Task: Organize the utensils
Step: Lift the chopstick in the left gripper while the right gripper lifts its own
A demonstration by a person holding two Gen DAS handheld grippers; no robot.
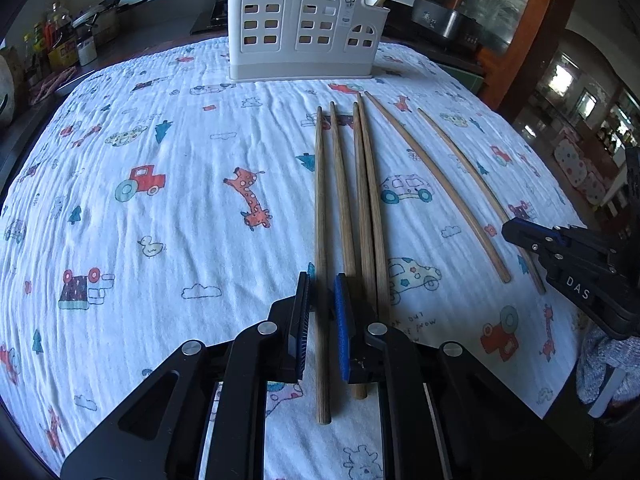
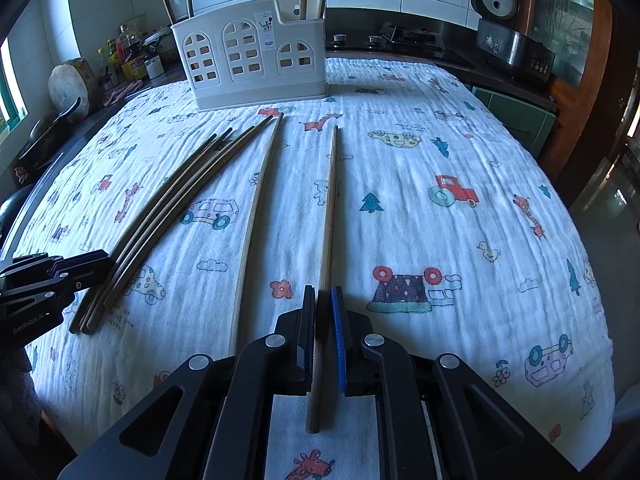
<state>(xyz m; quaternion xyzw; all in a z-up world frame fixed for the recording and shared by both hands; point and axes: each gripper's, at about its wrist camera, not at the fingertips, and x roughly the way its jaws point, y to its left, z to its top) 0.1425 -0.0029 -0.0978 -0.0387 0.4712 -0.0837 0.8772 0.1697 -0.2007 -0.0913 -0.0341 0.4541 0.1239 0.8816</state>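
Observation:
Several wooden chopsticks lie on the patterned cloth [image 1: 160,220]. In the left wrist view my left gripper [image 1: 322,280] is low over the cloth with the leftmost chopstick [image 1: 320,208] between its nearly closed pads; a small gap shows. In the right wrist view my right gripper [image 2: 323,294] has the rightmost chopstick [image 2: 330,208] between its narrow pads, with a slight gap. A white utensil holder [image 1: 300,24] with arched cut-outs stands at the far edge and holds several chopsticks; it also shows in the right wrist view [image 2: 252,56].
Other chopsticks [image 1: 368,200] lie side by side right of the left gripper, and two curved ones [image 1: 440,184] further right. A rice cooker [image 2: 508,20] and stove sit behind the table. Bottles and pans [image 1: 68,36] stand far left.

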